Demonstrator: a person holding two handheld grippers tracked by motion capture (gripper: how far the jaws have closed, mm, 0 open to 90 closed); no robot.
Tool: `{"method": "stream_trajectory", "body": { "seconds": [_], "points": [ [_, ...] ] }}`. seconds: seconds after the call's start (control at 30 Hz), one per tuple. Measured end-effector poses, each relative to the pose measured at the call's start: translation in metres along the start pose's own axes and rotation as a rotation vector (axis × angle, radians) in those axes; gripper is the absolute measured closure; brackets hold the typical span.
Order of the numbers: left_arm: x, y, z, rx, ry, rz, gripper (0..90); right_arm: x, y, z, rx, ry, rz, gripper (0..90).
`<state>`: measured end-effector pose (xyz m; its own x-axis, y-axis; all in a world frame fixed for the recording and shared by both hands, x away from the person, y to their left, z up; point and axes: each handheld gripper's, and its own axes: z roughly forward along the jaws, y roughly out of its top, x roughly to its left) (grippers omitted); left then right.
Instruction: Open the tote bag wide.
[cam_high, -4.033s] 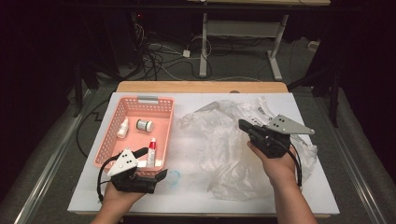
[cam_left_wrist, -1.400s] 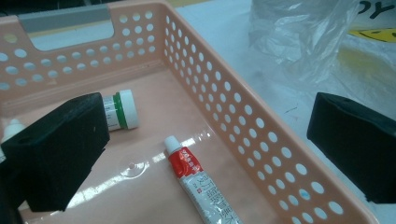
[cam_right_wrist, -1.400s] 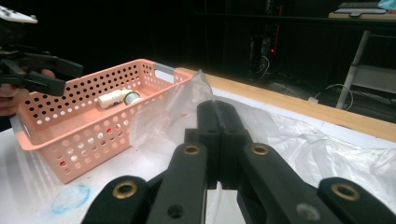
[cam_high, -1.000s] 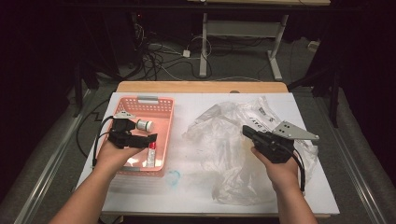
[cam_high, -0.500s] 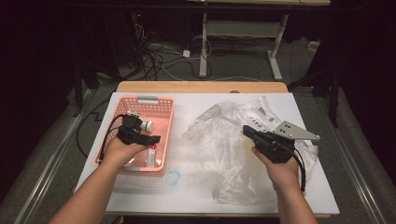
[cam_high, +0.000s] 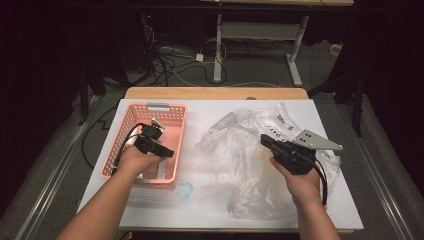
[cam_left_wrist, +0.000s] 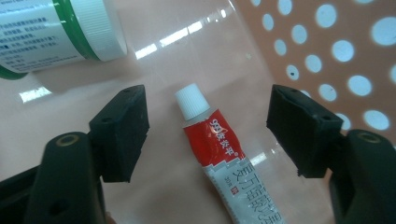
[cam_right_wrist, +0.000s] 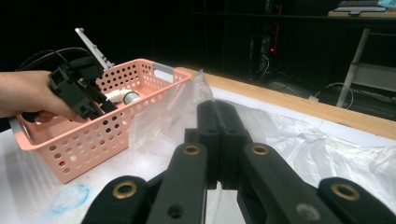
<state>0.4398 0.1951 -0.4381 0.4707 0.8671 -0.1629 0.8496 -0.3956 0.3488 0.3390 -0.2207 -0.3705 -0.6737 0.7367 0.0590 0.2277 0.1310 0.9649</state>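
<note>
High view: on the white table (cam_high: 210, 200) your left gripper (cam_high: 156, 145) reaches down into the pink basket (cam_high: 167, 107), which stands at the table's left; its cable loops over the basket's near wall.
Right side: your right gripper (cam_high: 265, 141) hangs above the crumpled clear bag (cam_high: 250, 190), well apart from the basket, with its grey plate (cam_high: 315, 140) sticking out to the right.
Stain: a blue ring (cam_high: 186, 190) marks the table just in front of the basket.

Left gripper view: the tube (cam_left_wrist: 219, 154) lies flat on the basket floor between your two jaws, white cap (cam_left_wrist: 191, 99) pointing away.
Fingers: the left jaws have just been closing, yet both pads stand clear of the tube, so nothing is gripped.
Neighbour: a bottle (cam_left_wrist: 56, 32) with a white cap lies on its side just beyond the left pad; the holed wall (cam_left_wrist: 336, 56) rises beyond the right pad.

Right gripper view: your right jaws are pressed together (cam_right_wrist: 218, 116) with nothing visible between them.
Ahead: the bag's raised fold (cam_right_wrist: 187, 102) stands between these jaws and the basket (cam_right_wrist: 93, 135), where your left hand (cam_right_wrist: 28, 95) holds the other gripper.
</note>
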Motion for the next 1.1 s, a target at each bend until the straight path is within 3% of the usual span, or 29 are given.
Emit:
{"method": "stream_trajectory", "body": {
  "seconds": [0.17, 0.4, 0.73, 1.1],
  "points": [
    [0.0, 0.0, 0.004, 0.037, 0.003, -0.021, 39.8, 0.0, 0.0, 0.0, 0.0, 0.002, -0.002, 90.0],
    [-0.003, 0.0, 0.007, 0.063, 0.029, -0.015, 47.8, 0.0, -0.001, 0.001, 0.004, 0.0, 0.003, 90.0],
    [-0.013, -0.002, 0.009, 0.052, 0.055, 0.057, 65.3, 0.001, -0.001, 0.001, 0.009, 0.004, 0.003, 90.0],
    [-0.013, -0.004, 0.007, 0.012, 0.048, 0.097, 66.2, 0.003, -0.004, -0.004, 0.032, 0.0, -0.013, 90.0]
  ]
}}
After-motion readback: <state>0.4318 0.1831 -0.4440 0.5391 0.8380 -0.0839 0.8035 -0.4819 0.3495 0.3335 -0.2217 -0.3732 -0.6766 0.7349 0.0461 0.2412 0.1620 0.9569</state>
